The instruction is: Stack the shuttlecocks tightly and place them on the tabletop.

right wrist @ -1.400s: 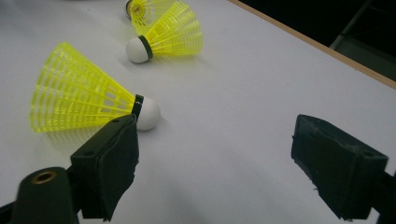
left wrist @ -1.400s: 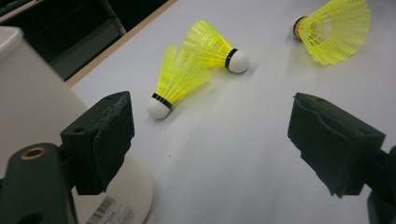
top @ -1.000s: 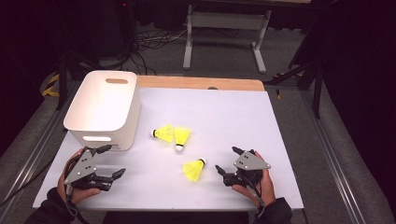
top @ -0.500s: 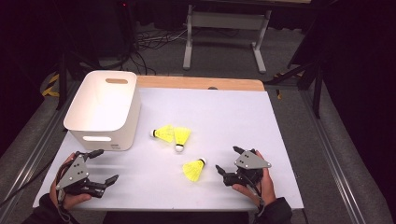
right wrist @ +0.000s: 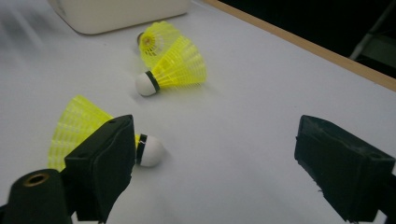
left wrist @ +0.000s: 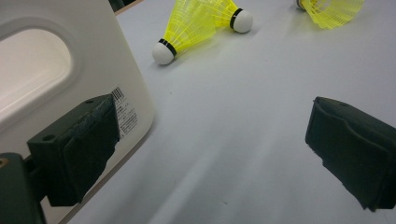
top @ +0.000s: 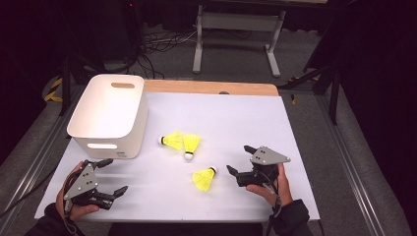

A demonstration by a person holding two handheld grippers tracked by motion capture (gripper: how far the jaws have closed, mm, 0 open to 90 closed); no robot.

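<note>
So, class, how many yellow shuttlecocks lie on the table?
3: two shuttlecocks touching beside the white bin, one and another; a third lies nearer the right hand-held gripper. The bin's inside isn't fully visible.

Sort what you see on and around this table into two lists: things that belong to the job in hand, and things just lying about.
Belonging to the job:
- three yellow plastic shuttlecocks with white cork tips
- white plastic bin with handle slots
- left gripper and right gripper, both open

Just lying about:
- grey metal stand beyond the table
- black cables on the floor
</note>
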